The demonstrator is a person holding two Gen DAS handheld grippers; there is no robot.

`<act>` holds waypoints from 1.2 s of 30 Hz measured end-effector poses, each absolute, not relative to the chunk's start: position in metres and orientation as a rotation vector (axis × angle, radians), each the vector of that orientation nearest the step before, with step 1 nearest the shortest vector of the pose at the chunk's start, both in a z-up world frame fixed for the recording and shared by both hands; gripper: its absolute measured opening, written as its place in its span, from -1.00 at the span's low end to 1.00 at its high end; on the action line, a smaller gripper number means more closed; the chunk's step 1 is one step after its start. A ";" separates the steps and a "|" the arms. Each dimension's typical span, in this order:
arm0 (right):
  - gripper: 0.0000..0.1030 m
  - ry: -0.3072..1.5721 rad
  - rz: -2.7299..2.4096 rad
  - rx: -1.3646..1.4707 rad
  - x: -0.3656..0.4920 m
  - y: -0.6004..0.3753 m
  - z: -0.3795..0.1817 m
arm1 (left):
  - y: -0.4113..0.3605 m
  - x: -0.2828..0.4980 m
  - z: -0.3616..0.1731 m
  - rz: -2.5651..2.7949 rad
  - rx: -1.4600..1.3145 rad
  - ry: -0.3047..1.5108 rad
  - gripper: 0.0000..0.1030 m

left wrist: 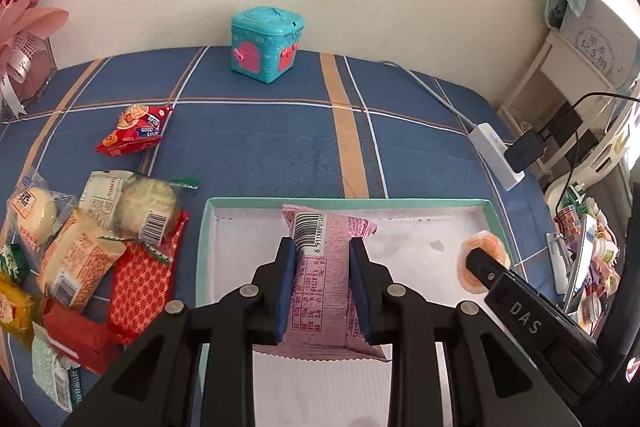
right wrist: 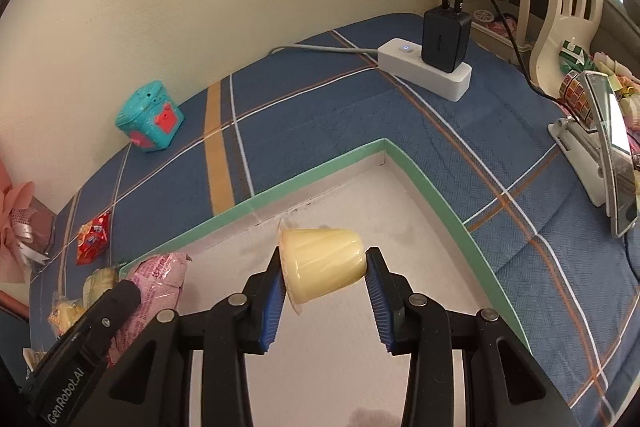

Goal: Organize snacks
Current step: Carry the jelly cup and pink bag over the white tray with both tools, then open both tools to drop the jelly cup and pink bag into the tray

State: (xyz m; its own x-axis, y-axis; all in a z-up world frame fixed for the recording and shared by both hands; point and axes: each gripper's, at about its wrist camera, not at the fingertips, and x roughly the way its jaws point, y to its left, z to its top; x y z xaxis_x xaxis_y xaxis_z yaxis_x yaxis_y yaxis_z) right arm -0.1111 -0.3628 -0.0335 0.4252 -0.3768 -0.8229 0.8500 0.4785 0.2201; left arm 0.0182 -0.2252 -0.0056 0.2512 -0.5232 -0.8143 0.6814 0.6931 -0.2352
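My left gripper (left wrist: 323,247) is shut on a pink snack packet (left wrist: 328,287), barcode side up, held over the shallow green-rimmed tray (left wrist: 280,202). My right gripper (right wrist: 326,259) is shut on a pale yellow jelly cup (right wrist: 322,263), lying sideways between the pads over the same tray (right wrist: 432,187) near its far right corner. In the left wrist view the right gripper's fingertip (left wrist: 480,263) and the cup (left wrist: 484,259) show at the tray's right side. The right wrist view shows the pink packet (right wrist: 160,279) at lower left.
A pile of wrapped snacks (left wrist: 92,239) lies left of the tray, with a red packet (left wrist: 134,131) further back. A teal toy box (left wrist: 266,45) stands by the wall. A white power strip (right wrist: 424,69) with a black charger and a phone on a stand (right wrist: 612,155) sit to the right.
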 end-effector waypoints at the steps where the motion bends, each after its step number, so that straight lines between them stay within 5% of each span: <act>1: -0.20 0.790 -0.861 0.702 -0.111 -0.366 -0.036 | -0.227 0.020 -0.008 -0.823 0.177 1.034 -0.46; 12: -0.19 0.869 -0.879 0.702 -0.109 -0.372 -0.039 | -0.233 0.020 0.003 -0.821 0.210 0.998 -0.46; 14: -0.05 0.880 -0.872 0.708 -0.110 -0.372 -0.036 | -0.229 0.022 0.008 -0.798 0.214 0.999 -0.36; 16: 0.23 0.898 -0.871 0.710 -0.111 -0.371 -0.034 | -0.224 0.025 0.014 -0.772 0.213 1.007 0.07; 22: 0.49 0.974 -0.857 0.733 -0.114 -0.364 -0.032 | -0.206 0.025 0.021 -0.692 0.279 0.998 0.49; 36: 0.86 1.018 -0.793 0.679 -0.119 -0.331 -0.006 | -0.159 0.029 0.024 -0.551 0.356 1.011 0.89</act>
